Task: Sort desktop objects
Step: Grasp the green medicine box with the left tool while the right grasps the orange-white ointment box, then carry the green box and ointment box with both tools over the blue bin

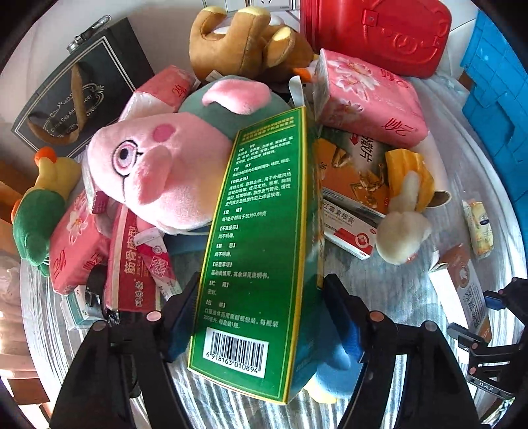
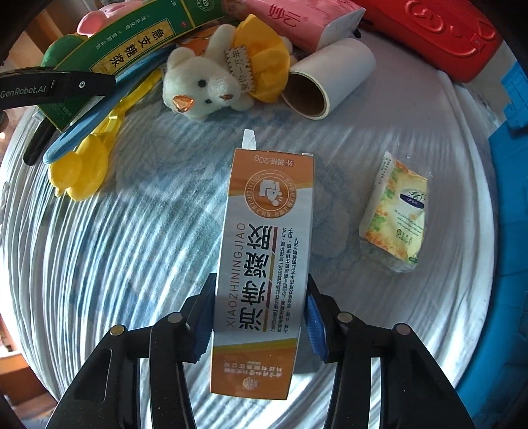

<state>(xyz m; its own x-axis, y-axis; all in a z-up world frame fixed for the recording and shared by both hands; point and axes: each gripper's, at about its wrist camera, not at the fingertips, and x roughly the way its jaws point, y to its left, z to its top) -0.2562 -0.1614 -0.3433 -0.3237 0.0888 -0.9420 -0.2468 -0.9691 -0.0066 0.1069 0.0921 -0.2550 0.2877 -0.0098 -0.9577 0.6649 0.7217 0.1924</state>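
Observation:
In the left wrist view my left gripper [image 1: 260, 290] is shut on a tall green medicine box [image 1: 254, 231], its blue pads against both long sides. The box stands over a pink pig plush [image 1: 155, 161] on the heap. In the right wrist view my right gripper [image 2: 260, 287] is shut on an orange-and-white ointment box [image 2: 264, 250], which lies lengthwise on the striped cloth [image 2: 132, 247]. The same green box [image 2: 132, 43] shows at the top left of that view.
Pink tissue packs [image 1: 369, 95], flat medicine boxes [image 1: 353, 184], a brown plush [image 1: 244, 46], a white bear [image 2: 204, 82], a paper roll [image 2: 326, 79] and a wipes sachet [image 2: 396, 211] lie around. A red case [image 1: 379, 29] stands behind, a blue crate [image 2: 508, 165] to the right.

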